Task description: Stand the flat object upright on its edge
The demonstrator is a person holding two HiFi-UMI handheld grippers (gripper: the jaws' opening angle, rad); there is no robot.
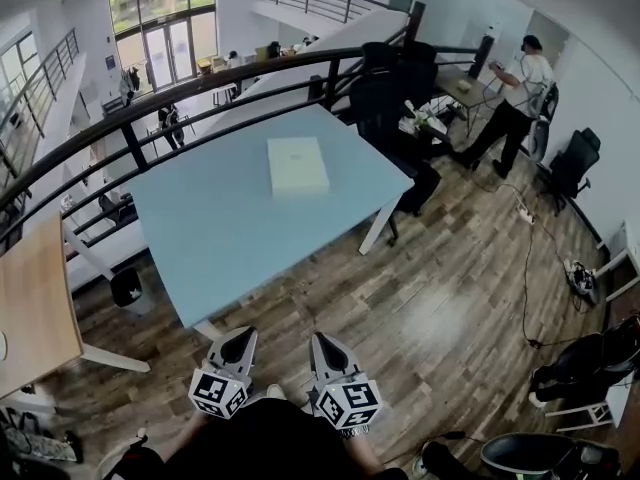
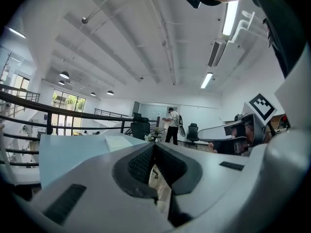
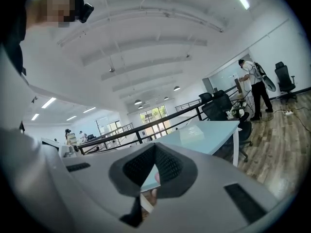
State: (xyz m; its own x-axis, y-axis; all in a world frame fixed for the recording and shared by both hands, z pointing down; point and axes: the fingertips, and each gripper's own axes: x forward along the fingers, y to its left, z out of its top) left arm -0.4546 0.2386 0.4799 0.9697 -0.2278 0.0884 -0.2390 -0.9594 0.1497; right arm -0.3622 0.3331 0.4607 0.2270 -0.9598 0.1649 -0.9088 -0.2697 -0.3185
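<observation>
A flat, pale cream box lies flat on the light blue table, towards its far side. It also shows as a pale slab in the left gripper view and faintly on the tabletop in the right gripper view. Both grippers hang close to my body, well short of the table's near edge. My left gripper is shut with nothing in it, and my right gripper is shut and empty too. Their jaws meet at the tips in both gripper views.
A black railing curves behind the table. Dark office chairs stand at the table's far right corner. A wooden desk sits at my left. A person stands at the back right; cables trail over the wood floor.
</observation>
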